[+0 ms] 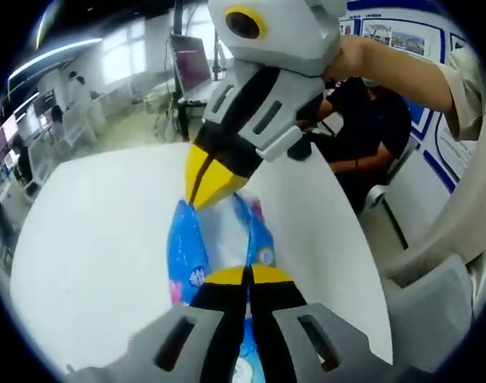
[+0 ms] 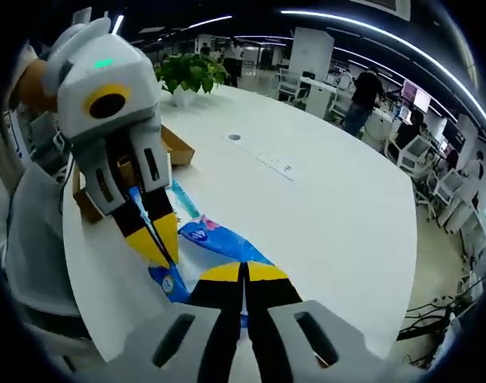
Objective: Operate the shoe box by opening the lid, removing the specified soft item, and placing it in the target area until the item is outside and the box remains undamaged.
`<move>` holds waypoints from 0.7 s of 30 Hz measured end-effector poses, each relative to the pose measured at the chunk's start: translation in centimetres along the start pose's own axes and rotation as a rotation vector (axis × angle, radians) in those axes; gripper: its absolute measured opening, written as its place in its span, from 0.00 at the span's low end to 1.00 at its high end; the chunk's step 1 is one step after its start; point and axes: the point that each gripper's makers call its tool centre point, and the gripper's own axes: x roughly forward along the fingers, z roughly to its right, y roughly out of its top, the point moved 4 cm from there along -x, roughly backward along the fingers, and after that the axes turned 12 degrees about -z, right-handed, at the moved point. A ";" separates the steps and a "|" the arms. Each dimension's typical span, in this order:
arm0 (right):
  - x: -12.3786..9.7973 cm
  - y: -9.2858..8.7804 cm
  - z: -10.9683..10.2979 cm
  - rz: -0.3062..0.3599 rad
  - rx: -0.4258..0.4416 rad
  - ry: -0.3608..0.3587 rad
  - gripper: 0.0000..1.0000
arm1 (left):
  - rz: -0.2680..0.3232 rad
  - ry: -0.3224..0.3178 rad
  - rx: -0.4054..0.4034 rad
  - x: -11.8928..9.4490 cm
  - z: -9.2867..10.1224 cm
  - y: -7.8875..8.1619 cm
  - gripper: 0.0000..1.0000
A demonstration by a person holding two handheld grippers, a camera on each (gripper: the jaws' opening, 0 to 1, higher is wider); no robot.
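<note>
In the left gripper view my left gripper (image 1: 246, 275) rises from six o'clock with its yellow-tipped jaws clenched on the near end of the soft pack (image 1: 227, 239), a blue and pink plastic-wrapped item stretched flat over the white table (image 1: 99, 231). My right gripper (image 1: 207, 187) reaches in from twelve o'clock, its jaws pinched on the far end of the same pack, so the two ends are held between my two tools. Beyond the table, at about two o'clock, a seated person (image 1: 370, 128) faces a wall of posters.

In the right gripper view my right gripper (image 2: 244, 275) comes up from six o'clock, jaws closed on the blue pack (image 2: 215, 239). My left gripper (image 2: 159, 239) comes down from ten o'clock and grips the pack's other end. Behind it, at about nine o'clock, sits the brown cardboard shoe box (image 2: 175, 148), partly hidden, so I cannot tell how its lid stands. A potted plant (image 2: 187, 76) stands at eleven o'clock on the far side of the table.

As I judge it, the item is already out of the box and over the tabletop. What remains is to lay it down in the target area and let go with both tools.
</note>
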 end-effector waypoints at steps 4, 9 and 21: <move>0.8 -0.9 0.3 -0.020 0.007 0.001 0.00 | -0.008 -0.008 -0.009 1.0 -0.4 -0.4 0.00; 1.6 -1.5 0.5 -0.031 0.011 0.005 0.00 | -0.021 -0.021 -0.017 2.2 -0.5 -0.5 0.00; 3.9 -2.8 0.9 -0.069 0.021 0.018 0.00 | -0.062 -0.047 -0.026 4.6 -0.9 -1.6 0.00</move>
